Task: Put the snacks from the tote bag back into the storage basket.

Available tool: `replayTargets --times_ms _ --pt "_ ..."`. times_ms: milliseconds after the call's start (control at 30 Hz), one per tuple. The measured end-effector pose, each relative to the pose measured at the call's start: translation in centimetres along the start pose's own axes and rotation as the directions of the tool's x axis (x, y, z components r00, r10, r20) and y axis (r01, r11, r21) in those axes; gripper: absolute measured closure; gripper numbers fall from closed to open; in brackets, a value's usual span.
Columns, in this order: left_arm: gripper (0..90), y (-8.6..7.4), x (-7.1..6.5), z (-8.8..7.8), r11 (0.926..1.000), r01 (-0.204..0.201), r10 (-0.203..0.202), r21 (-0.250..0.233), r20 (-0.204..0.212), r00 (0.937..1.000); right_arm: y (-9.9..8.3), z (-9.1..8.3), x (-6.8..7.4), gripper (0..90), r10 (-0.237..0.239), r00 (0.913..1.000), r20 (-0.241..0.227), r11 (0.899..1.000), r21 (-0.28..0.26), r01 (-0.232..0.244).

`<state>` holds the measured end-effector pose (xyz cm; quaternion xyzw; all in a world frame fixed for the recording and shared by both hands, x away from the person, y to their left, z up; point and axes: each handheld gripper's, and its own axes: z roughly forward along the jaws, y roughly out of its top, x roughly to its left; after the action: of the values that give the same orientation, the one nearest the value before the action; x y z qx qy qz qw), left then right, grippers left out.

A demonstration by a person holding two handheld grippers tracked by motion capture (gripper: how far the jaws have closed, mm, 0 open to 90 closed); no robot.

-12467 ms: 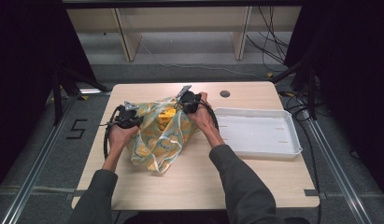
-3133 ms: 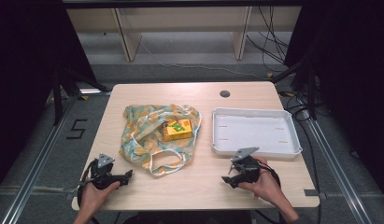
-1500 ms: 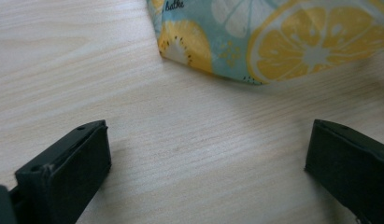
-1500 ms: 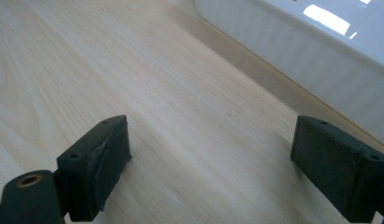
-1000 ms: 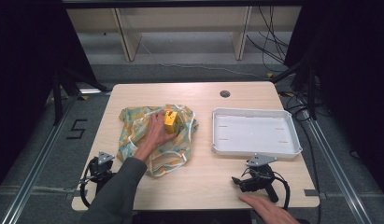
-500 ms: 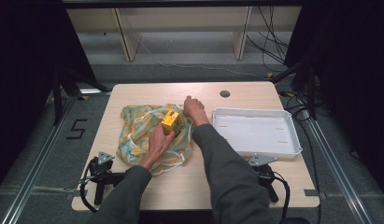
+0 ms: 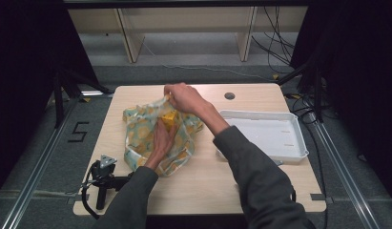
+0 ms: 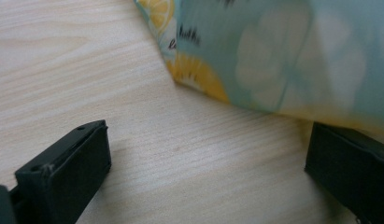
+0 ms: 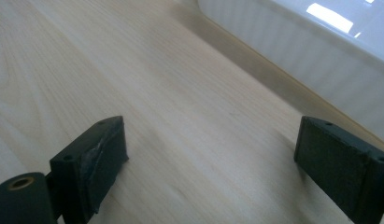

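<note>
Here the left gripper (image 7: 118,181) lies set down at the near left corner of the table (image 7: 217,191), its jaws spread wide and empty in the left gripper view, with a lemon-printed edge of the bag (image 8: 273,56) just beyond them. Right of it, mid-table, the left hand (image 7: 161,138) presses on the bag (image 7: 150,138) beside the yellow box (image 7: 169,117), while the right hand (image 7: 184,97) pinches the bag's far edge. The right gripper (image 9: 208,163) rests with jaws apart and empty beside the white tray (image 9: 320,51).
</note>
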<state>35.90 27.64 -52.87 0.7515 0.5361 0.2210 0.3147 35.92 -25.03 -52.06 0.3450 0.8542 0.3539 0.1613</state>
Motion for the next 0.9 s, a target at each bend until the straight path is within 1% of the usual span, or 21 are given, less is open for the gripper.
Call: replayTargets --times_ms 267,367,400,433,467,500,533,567,600,633,700,767,800,833,900 --pt "0.0 -0.01 0.01 0.0 1.0 0.0 0.0 0.001 0.001 1.0 0.0 -0.02 0.04 10.1 0.006 1.0 -0.003 1.0 0.004 -0.006" --pt "0.0 -0.01 0.0 0.01 1.0 0.001 -0.001 0.0 0.001 1.0 0.04 -0.06 0.06 8.3 0.002 1.0 -0.007 1.0 0.016 -0.001" --pt "0.0 -0.01 0.0 0.0 1.0 0.001 -0.001 0.0 0.0 1.0 0.09 -0.06 0.18 7.8 0.019 0.9997 -0.013 1.0 0.012 -0.019" --pt "0.0 -0.02 0.0 0.01 1.0 0.001 -0.001 -0.002 0.001 1.0 0.02 0.05 0.08 7.3 -0.004 0.9999 -0.01 1.0 0.01 0.004" --pt "0.0 0.0 0.04 -0.02 1.0 -0.004 0.004 0.004 0.0 1.0 0.03 0.05 0.09 6.8 -0.005 0.9999 -0.012 1.0 0.012 0.005" --pt "0.0 -0.01 0.04 -0.03 1.0 -0.005 0.005 0.005 0.0 1.0 0.04 0.02 0.18 6.2 0.006 0.9999 -0.016 1.0 0.021 -0.006" --pt "0.0 0.0 0.05 -0.03 1.0 -0.007 0.007 0.005 0.0 1.0 0.05 0.03 0.19 5.6 0.006 0.9998 -0.017 1.0 0.022 -0.005" --pt "0.0 -0.01 0.0 0.0 1.0 0.001 -0.001 0.0 0.0 1.0 0.14 -0.06 0.33 4.8 0.029 0.9993 -0.025 0.999 0.031 -0.028" --pt "0.0 -0.02 0.0 0.02 1.0 0.001 -0.001 -0.002 0.001 1.0 0.07 0.1 0.13 4.0 -0.008 0.9998 -0.015 1.0 0.017 0.008" --pt "0.0 -0.01 0.0 0.0 1.0 0.001 -0.001 0.0 0.001 1.0 0.13 0.0 0.36 2.9 0.025 0.9993 -0.027 0.999 0.037 -0.024" --pt "0.0 -0.01 0.0 0.0 1.0 0.001 -0.001 0.0 0.001 1.0 0.09 0.18 0.39 0.5 0.006 0.9996 -0.027 0.999 0.038 -0.005" --pt "0.0 -0.01 0.0 0.01 1.0 0.002 -0.002 -0.001 0.001 1.0 0.1 0.21 0.35 0.5 0.0 0.9997 -0.025 0.999 0.033 0.001" --pt "0.0 -0.01 0.01 0.0 1.0 0.001 -0.001 0.001 0.001 1.0 0.16 0.2 0.43 0.5 0.017 0.9995 -0.025 0.999 0.028 -0.016" --pt "0.0 -0.01 0.0 0.01 1.0 0.002 -0.002 0.0 0.001 1.0 0.14 0.22 0.49 0.5 0.023 0.9994 -0.025 0.999 0.028 -0.022" --pt "0.0 -0.01 0.01 0.0 1.0 0.001 -0.001 0.001 0.001 1.0 0.14 0.21 0.48 0.5 0.022 0.9994 -0.026 0.999 0.028 -0.021"
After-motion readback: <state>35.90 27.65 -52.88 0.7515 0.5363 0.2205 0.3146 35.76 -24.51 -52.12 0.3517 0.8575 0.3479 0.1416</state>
